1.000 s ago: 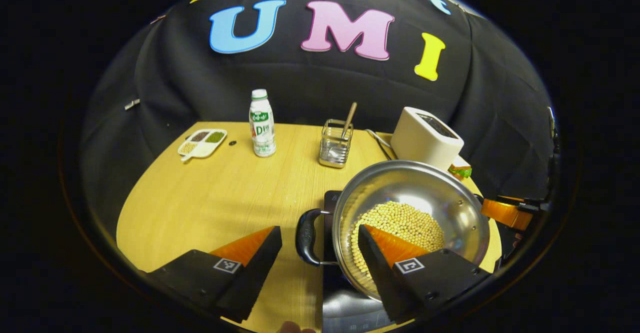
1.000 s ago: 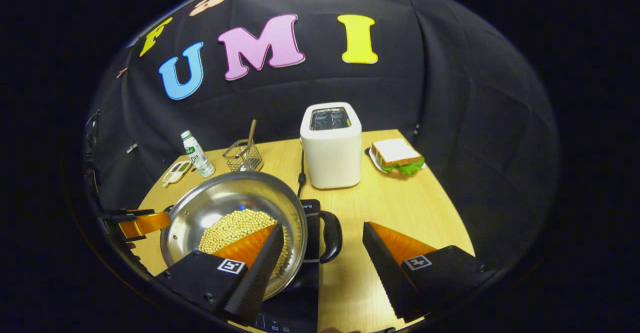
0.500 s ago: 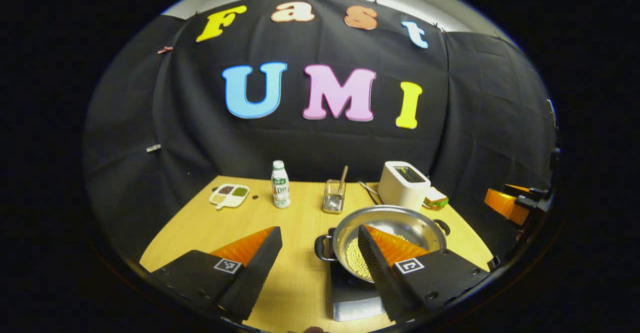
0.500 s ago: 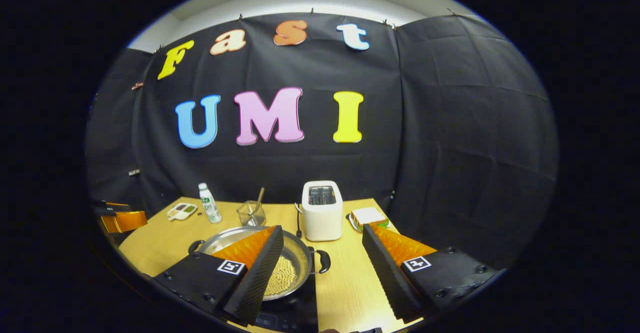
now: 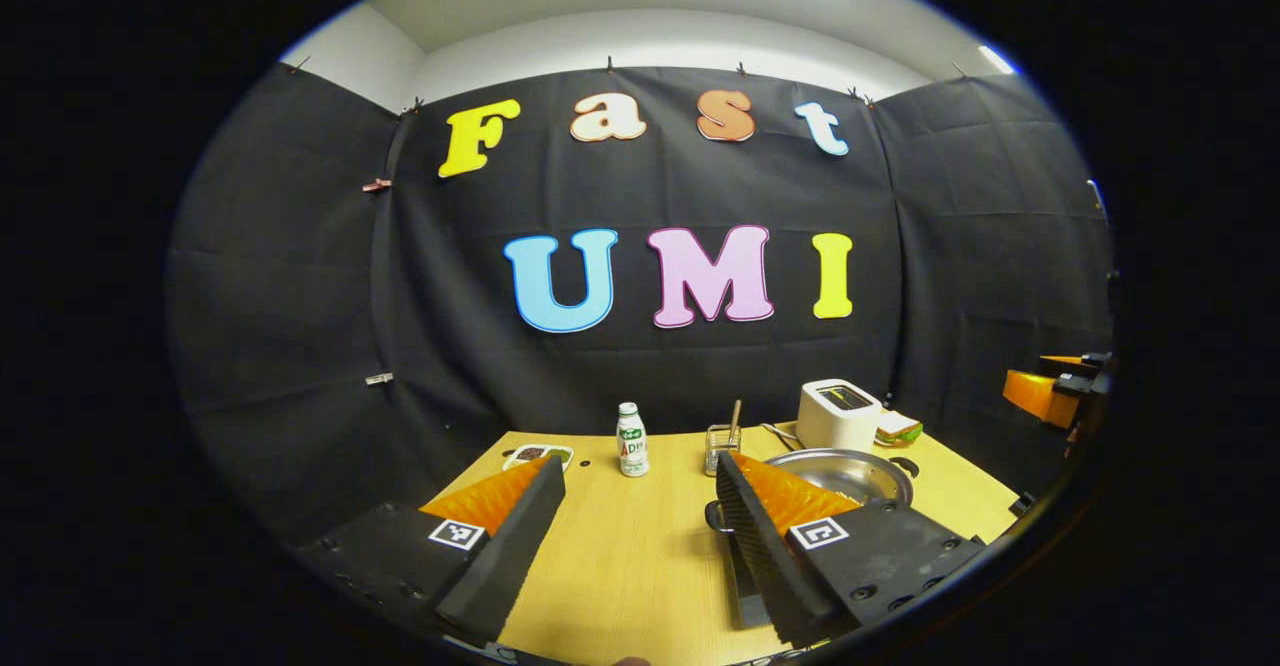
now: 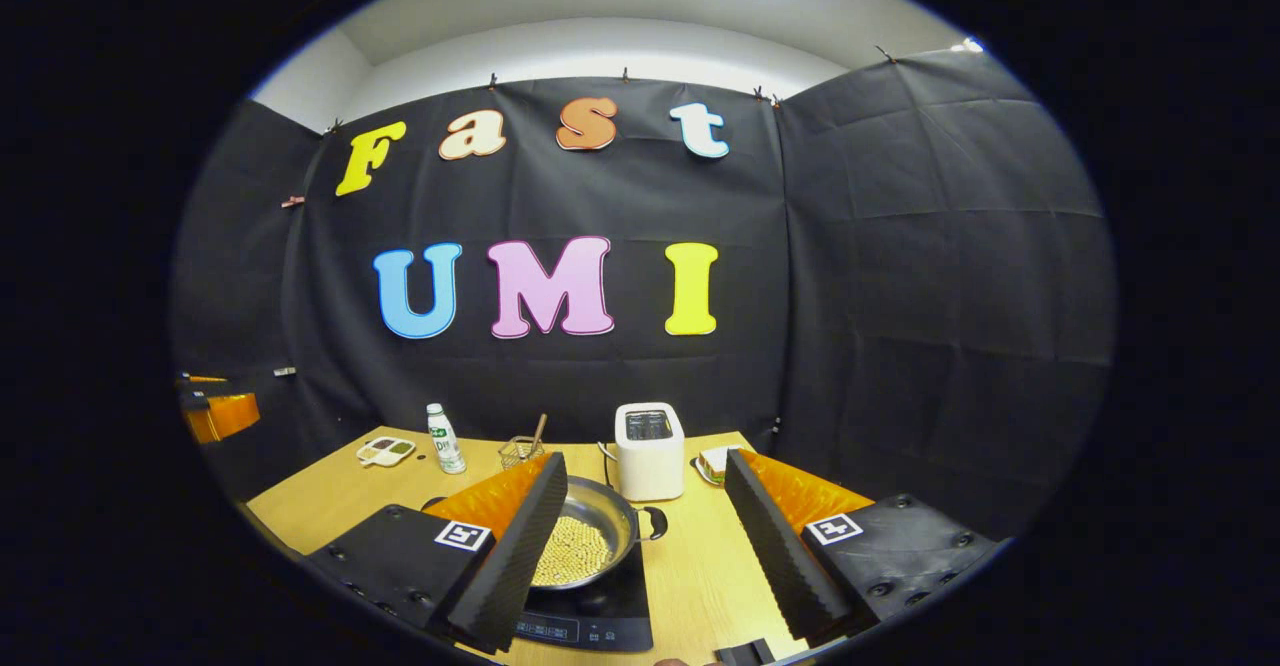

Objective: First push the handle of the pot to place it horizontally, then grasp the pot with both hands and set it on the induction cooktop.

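The pot (image 6: 585, 536) sits on the induction cooktop (image 6: 600, 618), at about 6 o'clock in the right gripper view. It is upright and holds a bed of pale beans (image 6: 570, 551). One black side handle (image 6: 652, 523) projects toward 3 o'clock, roughly level with the rim; the opposite handle (image 5: 716, 516) shows at the pot's 9 o'clock side in the left gripper view. Judged from this, both the handle step and the placing step look complete.

The left gripper (image 5: 640, 526) is spread wide, with nothing between its fingers. Its right-hand finger overlaps the pot in the picture, but the pot appears to lie beyond it, so no contact is indicated. The right gripper (image 6: 645, 536) is likewise spread and empty, its fingers framing the pot and toaster from well back. Each gripper also appears at the far edge of the other's view, at 3 o'clock and at 9 o'clock, well apart from the table (image 5: 620, 566). That spacing suits a release: jaws open, tools drawn clear so the pot is not nudged.

Other items stand along the table's far side, clear of the cooktop: a white toaster (image 6: 649, 451), a sandwich (image 5: 897, 428), a wire holder (image 5: 722, 448) with a stick in it, a bottle (image 5: 630, 440) and a divided dish (image 6: 386, 450). The toaster is nearest the pot; whether its cord touches the cooktop cannot be told.
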A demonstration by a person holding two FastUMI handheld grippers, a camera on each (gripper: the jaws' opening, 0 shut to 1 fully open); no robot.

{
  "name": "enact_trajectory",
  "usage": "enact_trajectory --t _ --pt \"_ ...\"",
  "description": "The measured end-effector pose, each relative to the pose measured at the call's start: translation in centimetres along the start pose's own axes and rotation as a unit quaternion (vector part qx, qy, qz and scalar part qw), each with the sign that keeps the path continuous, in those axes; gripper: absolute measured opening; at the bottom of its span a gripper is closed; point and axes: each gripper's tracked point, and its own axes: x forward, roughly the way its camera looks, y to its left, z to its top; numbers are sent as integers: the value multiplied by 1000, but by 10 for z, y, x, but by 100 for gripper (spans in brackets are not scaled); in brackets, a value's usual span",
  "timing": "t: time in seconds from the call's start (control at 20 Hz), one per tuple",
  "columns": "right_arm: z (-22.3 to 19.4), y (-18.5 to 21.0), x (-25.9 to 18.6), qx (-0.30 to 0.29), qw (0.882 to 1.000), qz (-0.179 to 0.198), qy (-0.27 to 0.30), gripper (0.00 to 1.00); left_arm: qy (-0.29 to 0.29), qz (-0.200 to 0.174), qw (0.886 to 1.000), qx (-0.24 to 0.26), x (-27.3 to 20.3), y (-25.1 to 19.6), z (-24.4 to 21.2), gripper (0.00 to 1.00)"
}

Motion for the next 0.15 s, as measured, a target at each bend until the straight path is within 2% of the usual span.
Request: enact_trajectory --t 0.15 --pt "-8 9 -32 -1 1000 12 2 98 -13 30 999 -9 -28 17 -1 95"
